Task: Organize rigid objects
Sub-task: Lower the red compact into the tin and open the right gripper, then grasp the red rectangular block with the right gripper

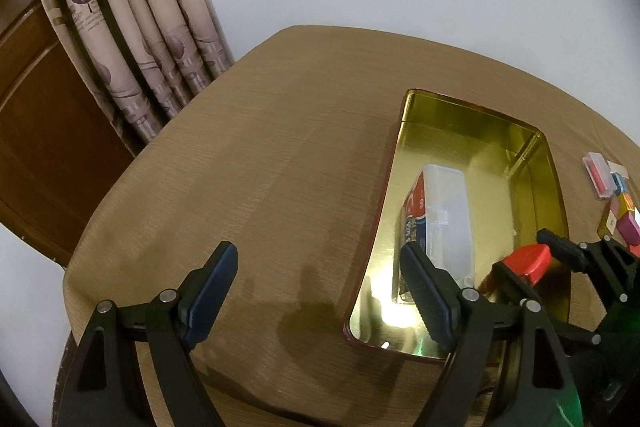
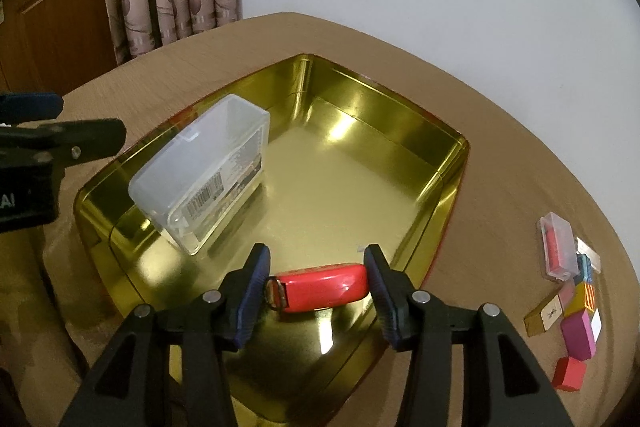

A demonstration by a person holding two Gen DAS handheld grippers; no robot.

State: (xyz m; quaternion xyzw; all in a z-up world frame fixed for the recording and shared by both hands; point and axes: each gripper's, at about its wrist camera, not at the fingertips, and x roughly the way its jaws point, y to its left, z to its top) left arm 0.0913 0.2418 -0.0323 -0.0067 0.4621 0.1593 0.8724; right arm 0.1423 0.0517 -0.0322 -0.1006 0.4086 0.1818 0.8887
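Left gripper [image 1: 320,293] hangs wide open, empty, its right finger over the gold tin's [image 1: 554,163] near-left rim; a clear box [image 1: 446,211] sits inside.

Right gripper [image 2: 316,285] pinches a red case [image 2: 324,287] endwise, low over the tin's [image 2: 400,115] near end. Small blocks [image 2: 576,307] lie by the table's [image 2: 480,227] right edge.

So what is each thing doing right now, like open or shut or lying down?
Gold tin: open, no lid on.
Clear plastic box: shut, standing on its edge inside the tin.
Red case: held between the right tool fingers, over the tin.
Left tool: open, holding nothing.
Small clear box: shut, lying on the table.
Colored blocks: lying on the table.
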